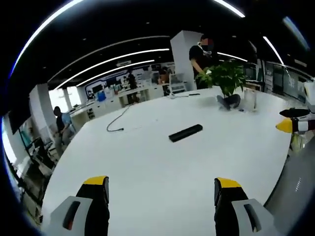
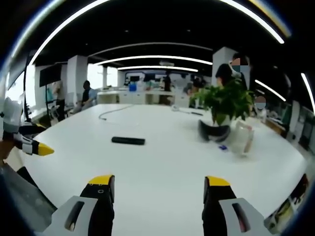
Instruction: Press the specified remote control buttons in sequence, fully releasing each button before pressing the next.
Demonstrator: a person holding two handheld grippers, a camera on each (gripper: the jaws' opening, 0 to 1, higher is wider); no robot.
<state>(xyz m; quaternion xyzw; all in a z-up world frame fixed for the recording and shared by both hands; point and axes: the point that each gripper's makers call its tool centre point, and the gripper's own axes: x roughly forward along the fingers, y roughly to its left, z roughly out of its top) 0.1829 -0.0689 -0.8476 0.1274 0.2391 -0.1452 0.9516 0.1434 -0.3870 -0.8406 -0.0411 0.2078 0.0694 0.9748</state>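
Approach stage; no button pressed yet, by the look of it. The black remote control (image 1: 185,132) lies flat on the white desk (image 1: 147,167), mid-surface, well apart from both tools. Left tool (image 1: 161,189) is wide and empty; right tool (image 2: 157,187) likewise. Potted plant (image 2: 226,105) stands far right. Next move likely calls for closing in over the remote and narrowing one tool to a pressing tip.
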